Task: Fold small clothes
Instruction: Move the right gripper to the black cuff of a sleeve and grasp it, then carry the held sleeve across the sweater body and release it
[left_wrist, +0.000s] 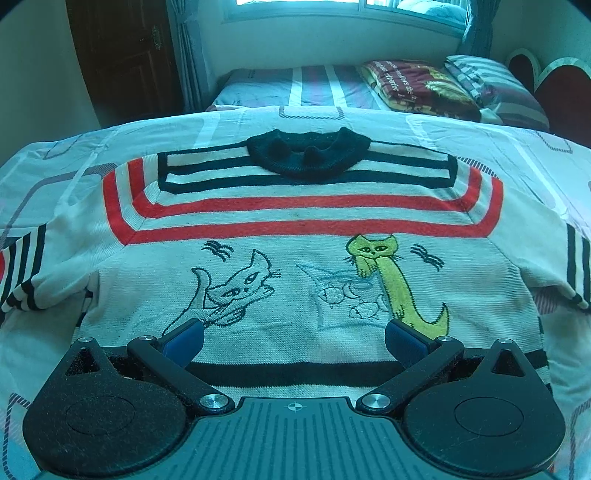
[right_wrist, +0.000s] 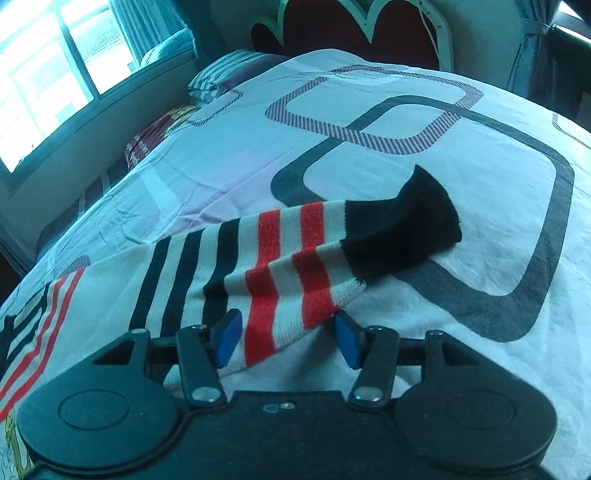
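Right wrist view: right gripper (right_wrist: 286, 338) spread around striped sleeve (right_wrist: 280, 266), unpinched; left gripper (left_wrist: 293, 341) spread over sweater (left_wrist: 295, 258) hem; next, pinch, fold sleeve inward.

Light: daylight from my window (right_wrist: 44, 85), blown out white; cool blue cast
Edges: my fisheye bends the bed (left_wrist: 258, 122); corners dark
Focus: sharp; no blur

Sweater (left_wrist: 295, 221) sleeves cut off by both edges; hem hidden behind left gripper (left_wrist: 293, 341).

We spot pale lettering on the folded maroon blanket (left_wrist: 413, 83) at the far bed, too small and skewed to read; nothing else carries text.
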